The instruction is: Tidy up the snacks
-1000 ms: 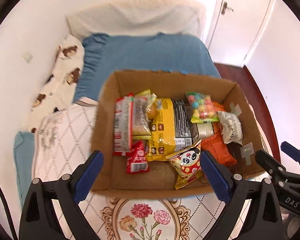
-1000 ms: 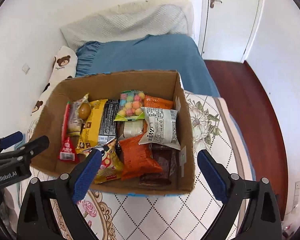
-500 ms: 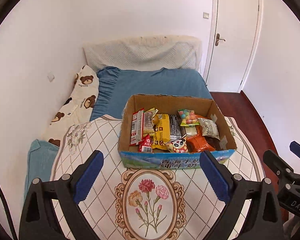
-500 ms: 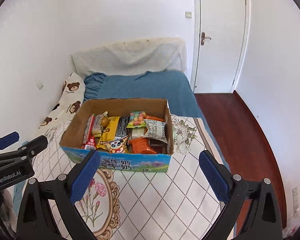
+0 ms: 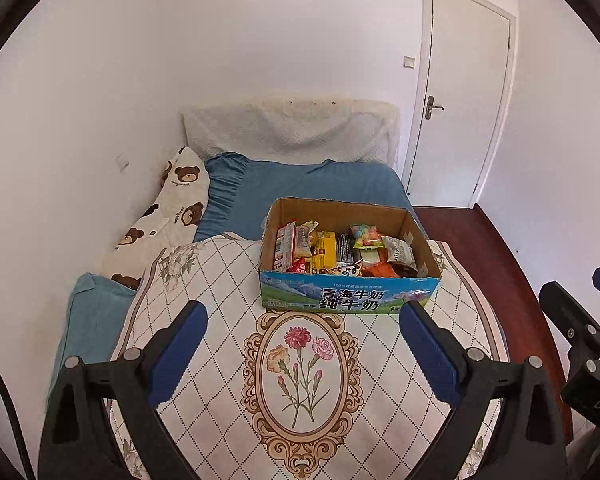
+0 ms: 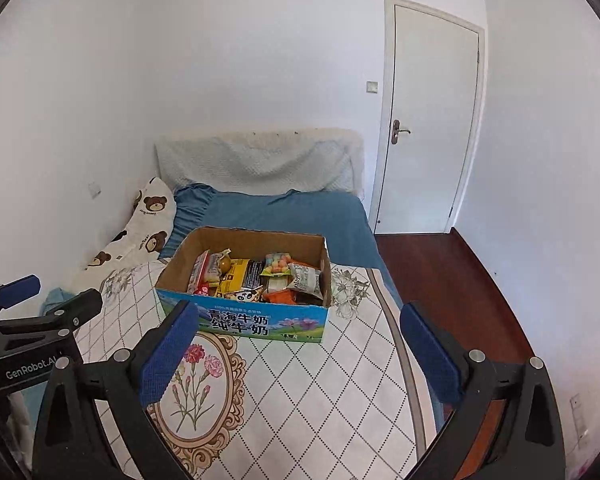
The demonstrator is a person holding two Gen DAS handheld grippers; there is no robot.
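An open cardboard milk box [image 5: 348, 298] [image 6: 260, 322] stands on a quilted floral blanket on a bed. It holds several snack packets [image 5: 340, 250] [image 6: 256, 276]: red, yellow, orange, white and a bag of coloured balls. My left gripper [image 5: 302, 344] is open and empty, well back from the box's front. My right gripper [image 6: 296, 346] is open and empty, also back from the box. The right gripper shows at the right edge of the left wrist view [image 5: 580, 320], and the left gripper at the left edge of the right wrist view [image 6: 40, 304].
The blanket [image 5: 300, 380] has a framed flower motif in front of the box. A bear-print pillow [image 5: 168, 212] lies along the left wall. A blue sheet [image 5: 308, 184] and a white headboard cover lie behind the box. A dark wood floor [image 6: 440, 276] and a shut white door [image 6: 428, 120] are to the right.
Both grippers have pulled back and up from right over the box. The box now looks small and its printed front side shows. Both stay open and empty.
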